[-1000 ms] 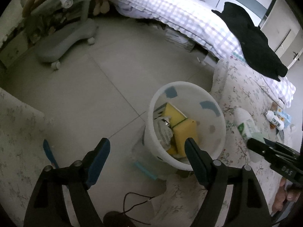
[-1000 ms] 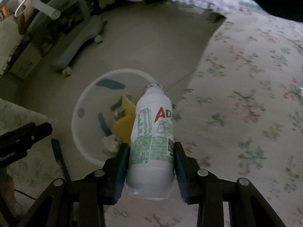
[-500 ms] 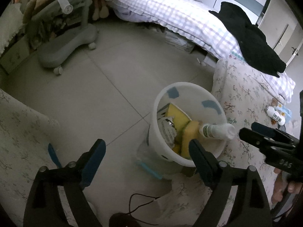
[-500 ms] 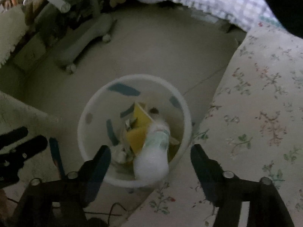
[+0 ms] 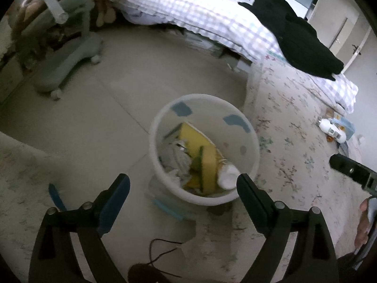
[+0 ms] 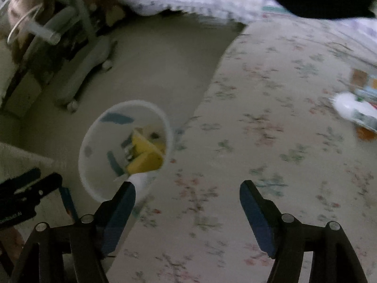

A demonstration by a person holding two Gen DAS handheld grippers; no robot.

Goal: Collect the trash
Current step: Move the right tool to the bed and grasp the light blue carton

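Both grippers stand wide open with nothing between their blue-padded fingers: the left gripper (image 5: 182,184) hangs over the bin, and the right gripper (image 6: 187,192) hangs over the floral cloth. In the left wrist view the other tool's black tip shows at about three o'clock; in the right wrist view the left tool shows at about nine o'clock.

By size, the checked bed cover (image 5: 200,16) fills twelve o'clock in the left wrist view, with a black garment (image 5: 294,35) lying on it toward one o'clock. The floral cloth (image 6: 271,129) spreads from the centre to three o'clock in the right wrist view and reaches the bin's side. A grey wheeled chair base (image 5: 68,63) stands at ten o'clock on the tiled floor (image 5: 113,99).

The white trash bin (image 5: 155,141) sits on the floor at the centre, just beside the cloth's edge. Inside it lie yellow sponges (image 5: 200,146), crumpled paper (image 5: 176,160) at their nine o'clock, and a white bottle (image 5: 227,175) at their five o'clock, against the bin's near wall.

Another white bottle (image 5: 332,129) lies on its side on the cloth at three o'clock, well apart from the bin, beside small packets that are too blurred to identify. A thin black cable (image 5: 165,247) curls at six o'clock.
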